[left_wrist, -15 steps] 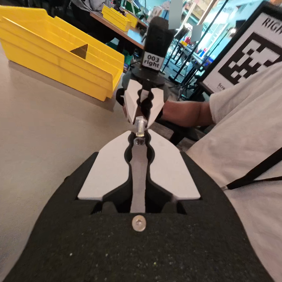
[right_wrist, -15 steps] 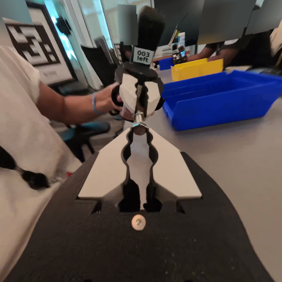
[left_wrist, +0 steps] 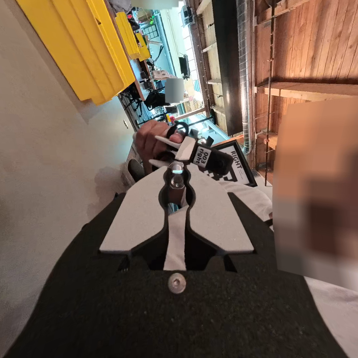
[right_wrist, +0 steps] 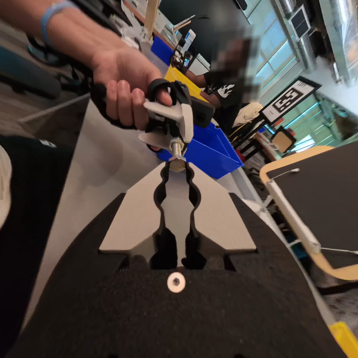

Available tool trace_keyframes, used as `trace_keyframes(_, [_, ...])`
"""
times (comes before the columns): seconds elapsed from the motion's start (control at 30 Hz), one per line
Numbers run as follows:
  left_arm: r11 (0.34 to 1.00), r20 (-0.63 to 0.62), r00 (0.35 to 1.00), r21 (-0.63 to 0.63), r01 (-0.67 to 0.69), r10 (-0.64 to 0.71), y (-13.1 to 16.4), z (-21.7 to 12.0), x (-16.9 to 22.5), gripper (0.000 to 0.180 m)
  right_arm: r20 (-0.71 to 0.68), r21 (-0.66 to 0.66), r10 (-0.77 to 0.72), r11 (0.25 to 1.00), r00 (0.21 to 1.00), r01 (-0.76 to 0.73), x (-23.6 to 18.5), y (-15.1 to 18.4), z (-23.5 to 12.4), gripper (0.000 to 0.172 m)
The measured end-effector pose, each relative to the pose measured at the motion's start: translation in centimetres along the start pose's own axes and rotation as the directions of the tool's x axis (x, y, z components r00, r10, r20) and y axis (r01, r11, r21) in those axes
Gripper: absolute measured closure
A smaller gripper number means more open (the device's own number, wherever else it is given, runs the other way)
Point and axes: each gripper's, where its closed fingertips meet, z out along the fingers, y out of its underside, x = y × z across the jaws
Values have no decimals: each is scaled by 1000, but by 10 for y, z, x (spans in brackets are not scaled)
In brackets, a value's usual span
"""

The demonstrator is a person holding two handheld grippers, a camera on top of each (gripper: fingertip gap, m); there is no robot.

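A silver bolt joins the two grippers tip to tip above the grey table [right_wrist: 93,158]. My right gripper [right_wrist: 177,164] is shut on the bolt's hex head [right_wrist: 177,166]. The threaded shank [right_wrist: 175,150] runs forward into a silver nut [right_wrist: 176,141]. My left gripper [left_wrist: 176,171] is shut on that nut [left_wrist: 176,182], and the bolt's end shows in its middle. In the left wrist view the bolt head [left_wrist: 175,166] sits just beyond my left fingertips, at the right gripper [left_wrist: 175,162]. In the right wrist view the left gripper [right_wrist: 177,138] is turned on its side. A hand holds each gripper.
A yellow bin [left_wrist: 77,48] stands on the table [left_wrist: 38,155] beyond the left gripper. A blue bin [right_wrist: 211,155] stands behind the bolt. A framed black-and-white marker sign [left_wrist: 238,166] is behind. A black board with a pale wooden edge [right_wrist: 319,203] is at the right.
Both grippers have rolled about a quarter turn, so both views now show the room tilted. Each keeps its hold, the left on the nut and the right on the bolt head.
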Motion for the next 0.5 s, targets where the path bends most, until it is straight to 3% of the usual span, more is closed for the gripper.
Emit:
trace_keyframes(0.03, [999, -13, 999, 8, -47, 47, -1, 0, 1, 168, 12, 16, 59, 998, 998, -59, 1, 0, 0, 155])
trace_keyframes(0.07, [994, -19, 994, 11, -108, 108, -1, 0, 3, 166, 28, 25, 116, 993, 993, -117, 1, 1, 1, 155])
trace_keyframes(0.13, [968, -6, 968, 33, -250, 250, -7, -4, 7, 146, 64, 32, 236, 971, 970, -238, 2, 4, 2, 155])
trace_keyframes(0.2, [886, 79, 886, 43, -461, 457, -15, -9, 7, 131, 110, 41, 374, 924, 921, -380, 4, 8, 3, 155])
trace_keyframes(0.27, [710, 167, 692, -92, -699, 703, -9, -14, 0, 127, 162, 57, 507, 852, 847, -521, 5, 10, 4, 155])
trace_keyframes(0.33, [454, 194, 413, -298, -840, 890, 1, -18, -11, 132, 247, 49, 625, 755, 741, -653, 3, 11, 6, 155])
trace_keyframes(0.4, [209, 154, 155, -456, -865, 976, 8, -20, -18, 134, 310, 42, 700, 666, 643, -745, 3, 11, 6, 155])
trace_keyframes(0.43, [112, 123, 57, -510, -853, 991, 10, -20, -19, 137, 350, 28, 728, 621, 589, -784, 1, 11, 6, 155])
trace_keyframes(0.5, [-28, 43, -65, -581, -813, 997, 15, -19, -19, 142, 408, 0, 764, 548, 500, -836, -2, 11, 7, 155])
